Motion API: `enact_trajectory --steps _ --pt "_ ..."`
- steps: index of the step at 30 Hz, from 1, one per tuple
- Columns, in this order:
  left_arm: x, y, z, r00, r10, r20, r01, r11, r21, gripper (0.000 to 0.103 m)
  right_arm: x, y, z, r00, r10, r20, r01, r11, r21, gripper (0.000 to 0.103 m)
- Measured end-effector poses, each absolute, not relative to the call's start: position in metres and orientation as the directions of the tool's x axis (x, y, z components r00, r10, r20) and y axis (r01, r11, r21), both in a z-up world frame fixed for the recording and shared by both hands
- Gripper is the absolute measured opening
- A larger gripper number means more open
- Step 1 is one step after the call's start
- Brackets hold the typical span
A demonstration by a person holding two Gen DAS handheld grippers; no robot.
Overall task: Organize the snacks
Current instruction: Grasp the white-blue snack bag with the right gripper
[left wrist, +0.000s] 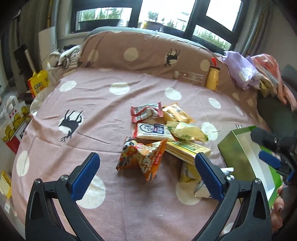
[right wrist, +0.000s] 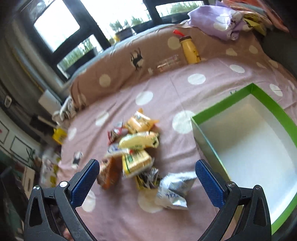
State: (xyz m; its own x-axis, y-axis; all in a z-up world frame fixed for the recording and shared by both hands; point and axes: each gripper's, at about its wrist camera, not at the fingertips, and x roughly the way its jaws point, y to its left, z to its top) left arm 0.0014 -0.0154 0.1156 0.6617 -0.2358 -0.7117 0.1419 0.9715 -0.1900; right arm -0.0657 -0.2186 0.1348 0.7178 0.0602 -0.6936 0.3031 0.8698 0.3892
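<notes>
Lying: snack pile [left wrist: 163, 133] loose in the middle of the pink dotted bedspread [left wrist: 92, 115], the packets overlapping one another.
Pile contents: orange packet [left wrist: 143, 159] at the near side, white-and-blue packet [left wrist: 152, 130] behind it, red-and-white wrapper [left wrist: 146, 112] and pale yellow packets [left wrist: 175, 113] at the far side.
Silver packet [right wrist: 174, 189]: crumpled, at the near end of the pile, just beside the box.
Green box [right wrist: 250, 140]: open-topped, white inside, nothing in it, to the right of the pile on the bedspread.
Left gripper [left wrist: 147, 178]: fingers spread wide, holding nothing, above the bedspread just short of the orange packet.
Right gripper [right wrist: 147, 180]: fingers spread wide, holding nothing, over the near end of the pile; this view is motion-blurred.
Hand [left wrist: 278, 207]: fingers visible at the lower right of the left wrist view.
Back of bed: brown dotted pillow [left wrist: 148, 53], with a yellow bottle [left wrist: 212, 77] and a clear bottle [left wrist: 189, 77] lying against it.
Beyond: dark-framed window [left wrist: 167, 16].
</notes>
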Motion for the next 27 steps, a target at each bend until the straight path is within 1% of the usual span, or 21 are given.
enact_trajectory --steps 2,3,5,6,8,9,10,12,15,22,27 --pt "-0.006 -0.025 0.109 0.64 -0.301 -0.707 0.205 0.954 -0.22 0.102 -0.07 -0.219 0.131 0.721 0.067 -0.69 0.289 0.875 0.388 0.102" --pt "-0.008 -0.031 0.105 0.621 -0.335 -0.708 0.23 0.942 -0.244 0.102 -0.069 -0.218 0.125 0.711 0.079 -0.699 0.284 0.877 0.388 0.099" --pt "-0.009 -0.043 0.094 0.572 -0.386 -0.724 0.264 0.922 -0.283 0.098 -0.071 -0.221 0.113 0.692 0.109 -0.714 0.285 0.867 0.408 0.081" --pt "-0.01 -0.051 0.089 0.55 -0.404 -0.731 0.284 0.913 -0.291 0.096 -0.07 -0.227 0.106 0.679 0.119 -0.724 0.29 0.863 0.414 0.076" --pt "-0.012 -0.064 0.079 0.525 -0.416 -0.742 0.316 0.905 -0.283 0.093 -0.067 -0.231 0.088 0.636 0.139 -0.759 0.305 0.858 0.413 0.055" --pt "-0.013 -0.069 0.074 0.514 -0.418 -0.749 0.325 0.903 -0.28 0.093 -0.066 -0.232 0.081 0.617 0.14 -0.775 0.316 0.857 0.407 0.052" --pt "-0.013 -0.073 0.07 0.499 -0.428 -0.753 0.332 0.897 -0.29 0.092 -0.065 -0.232 0.075 0.602 0.136 -0.787 0.328 0.856 0.399 0.05" --pt "-0.013 -0.08 0.062 0.459 -0.466 -0.757 0.354 0.877 -0.325 0.089 -0.065 -0.233 0.068 0.581 0.131 -0.803 0.343 0.855 0.389 0.05" --pt "-0.011 -0.087 0.055 0.432 -0.483 -0.762 0.363 0.866 -0.343 0.089 -0.063 -0.231 0.064 0.578 0.167 -0.799 0.333 0.846 0.417 0.05" --pt "-0.007 -0.098 0.04 0.345 -0.543 -0.766 0.358 0.83 -0.427 0.089 -0.057 -0.234 0.047 0.535 0.177 -0.826 0.362 0.836 0.413 0.05" --pt "-0.005 -0.106 0.033 0.345 -0.515 -0.785 0.363 0.844 -0.395 0.089 -0.054 -0.242 0.035 0.522 0.229 -0.822 0.368 0.809 0.459 0.05"
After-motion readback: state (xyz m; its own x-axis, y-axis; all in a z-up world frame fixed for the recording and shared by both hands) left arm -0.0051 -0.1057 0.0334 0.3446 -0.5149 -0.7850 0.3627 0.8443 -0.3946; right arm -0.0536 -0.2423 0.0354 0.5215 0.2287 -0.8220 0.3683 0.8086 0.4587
